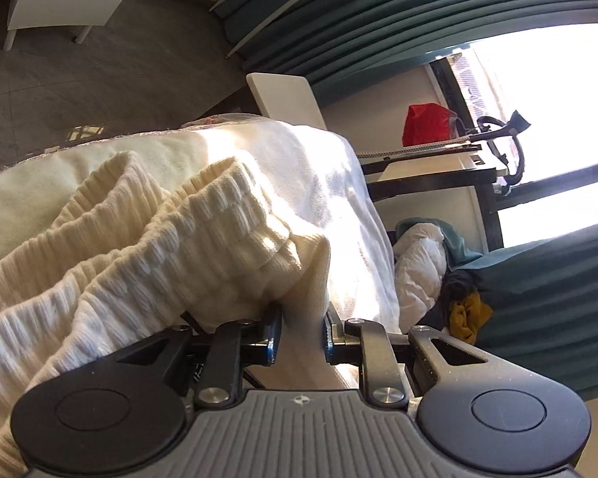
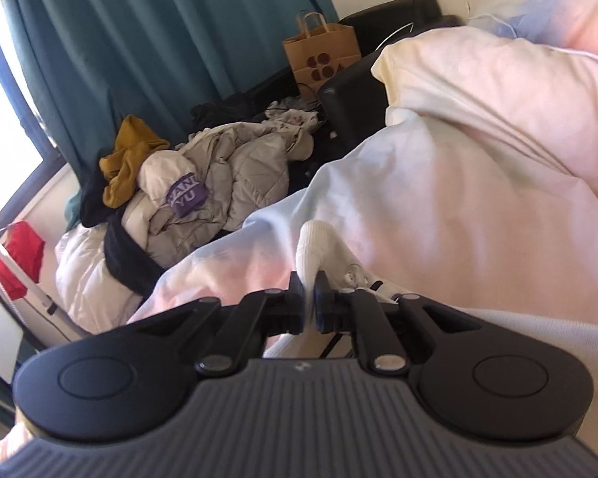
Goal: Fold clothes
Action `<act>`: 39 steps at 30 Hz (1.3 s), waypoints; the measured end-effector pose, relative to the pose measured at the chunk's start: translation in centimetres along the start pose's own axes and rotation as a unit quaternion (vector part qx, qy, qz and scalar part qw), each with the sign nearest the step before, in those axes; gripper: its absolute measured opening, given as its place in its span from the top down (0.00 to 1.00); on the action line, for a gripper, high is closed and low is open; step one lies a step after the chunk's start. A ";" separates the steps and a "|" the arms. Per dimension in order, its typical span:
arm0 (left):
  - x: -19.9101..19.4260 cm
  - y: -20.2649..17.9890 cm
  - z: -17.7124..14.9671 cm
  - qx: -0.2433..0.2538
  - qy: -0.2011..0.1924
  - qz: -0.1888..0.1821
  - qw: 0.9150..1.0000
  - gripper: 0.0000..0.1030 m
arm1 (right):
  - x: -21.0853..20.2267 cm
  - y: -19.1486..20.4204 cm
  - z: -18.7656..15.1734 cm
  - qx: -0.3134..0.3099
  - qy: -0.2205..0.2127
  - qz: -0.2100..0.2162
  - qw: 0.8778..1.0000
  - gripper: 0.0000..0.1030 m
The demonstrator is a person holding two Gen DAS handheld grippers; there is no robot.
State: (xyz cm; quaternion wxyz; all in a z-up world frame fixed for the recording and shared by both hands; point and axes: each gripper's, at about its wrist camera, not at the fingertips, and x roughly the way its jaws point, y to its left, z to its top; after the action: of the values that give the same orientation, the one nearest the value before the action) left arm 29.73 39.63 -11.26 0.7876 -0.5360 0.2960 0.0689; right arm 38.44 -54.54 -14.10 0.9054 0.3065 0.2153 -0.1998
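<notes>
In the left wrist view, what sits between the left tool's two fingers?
A fold of the cream ribbed knit garment fills the gap in the left tool; both fingers press on it. The left wrist view shows this.

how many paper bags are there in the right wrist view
1: a brown paper bag with handles stands at the back, before the teal curtain, behind the clothes pile. Others may be hidden.

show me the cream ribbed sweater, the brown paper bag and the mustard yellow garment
cream ribbed sweater (image 1: 147, 247), left wrist view, ribbed folds.
brown paper bag (image 2: 322, 55), right wrist view, printed front.
mustard yellow garment (image 2: 129, 155), right wrist view, bunched middle.
</notes>
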 end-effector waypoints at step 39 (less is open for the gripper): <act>-4.2 5.4 -11.0 0.009 -0.022 -0.009 1.000 0.39 | -10.3 -13.2 -8.2 0.215 0.046 0.136 0.966 0.30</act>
State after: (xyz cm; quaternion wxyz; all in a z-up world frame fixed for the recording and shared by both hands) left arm 19.66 32.98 -16.04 0.7991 -0.5302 0.2745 0.0706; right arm 21.22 -56.59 -20.92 0.8259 0.5295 0.1649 -0.1017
